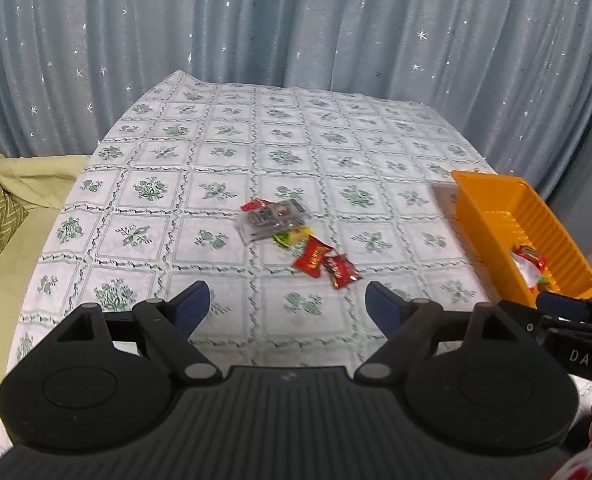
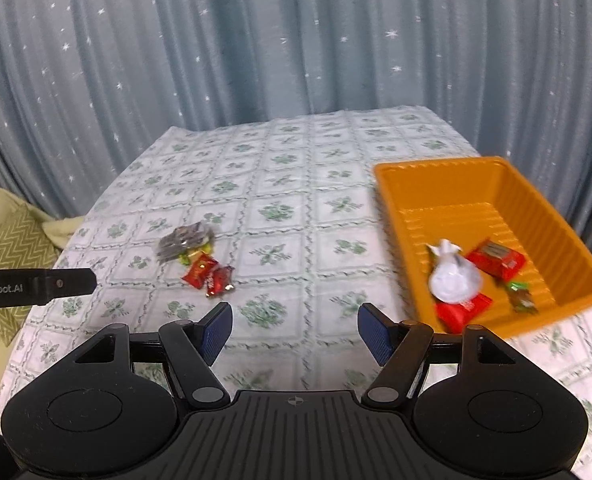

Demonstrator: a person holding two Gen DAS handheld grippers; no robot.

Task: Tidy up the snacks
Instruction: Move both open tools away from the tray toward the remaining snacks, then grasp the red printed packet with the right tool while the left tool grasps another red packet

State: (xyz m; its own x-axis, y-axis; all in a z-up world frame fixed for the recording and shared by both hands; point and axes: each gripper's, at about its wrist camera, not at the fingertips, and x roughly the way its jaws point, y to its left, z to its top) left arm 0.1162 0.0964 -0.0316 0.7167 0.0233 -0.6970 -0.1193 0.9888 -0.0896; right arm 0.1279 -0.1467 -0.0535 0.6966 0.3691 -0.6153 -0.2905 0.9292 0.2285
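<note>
Lying beyond left gripper's [image 1: 286, 304] spread jaws: snacks [image 1: 296, 240].

Black left claw [image 1: 287, 300], blue pads [image 1: 194, 306], silver pivots

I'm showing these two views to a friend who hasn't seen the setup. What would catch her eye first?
Probably the bright orange tray on the table's right side, holding a white pouch and red wrapped snacks. Next, the small cluster of loose snacks mid-table on the floral tablecloth: a silvery packet and two red packets. Both open claws, left and right, hang empty in the foreground.
</note>
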